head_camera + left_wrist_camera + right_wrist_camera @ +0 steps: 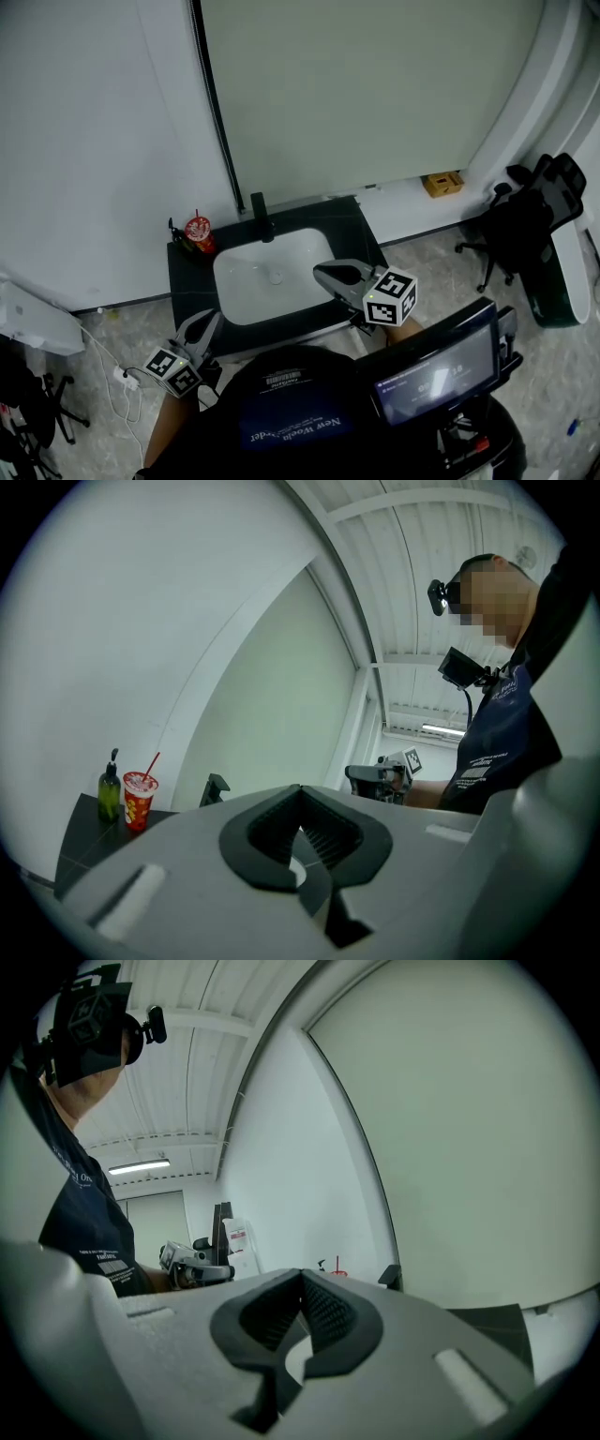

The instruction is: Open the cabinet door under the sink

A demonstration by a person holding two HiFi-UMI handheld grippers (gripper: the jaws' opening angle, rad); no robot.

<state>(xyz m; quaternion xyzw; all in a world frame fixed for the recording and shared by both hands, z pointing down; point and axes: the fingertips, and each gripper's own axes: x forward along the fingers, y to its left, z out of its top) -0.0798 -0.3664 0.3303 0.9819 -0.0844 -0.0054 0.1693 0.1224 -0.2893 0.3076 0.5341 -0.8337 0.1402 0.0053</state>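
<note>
- Although the cabinet door shows in no view, the head view tells where it must be. It should sit beneath the white sink set in the dark counter, on the front face that the person's head and shoulders cover.
  - The left gripper hangs just off the counter's front left corner.
  - The right gripper is over the basin's right edge.
  - Both are above the counter top, so the door lies below them and back toward the person.
  - By my reading, the left one is nearer that front face.
- Left gripper view: the jaws are clenched tip to tip with nothing between them.
  - The gripper looks level across the counter top, past a red cup and the faucet, toward the wall.
  - No door or handle appears here, so I judge it has to drop below the counter edge and face the front.
- Right gripper view: these jaws are also pressed together and empty.
  - The gripper looks across the room at the wall and the other gripper, not downward.
  - The door's long axis, and the side its handle is on, cannot be told from any view.
</note>
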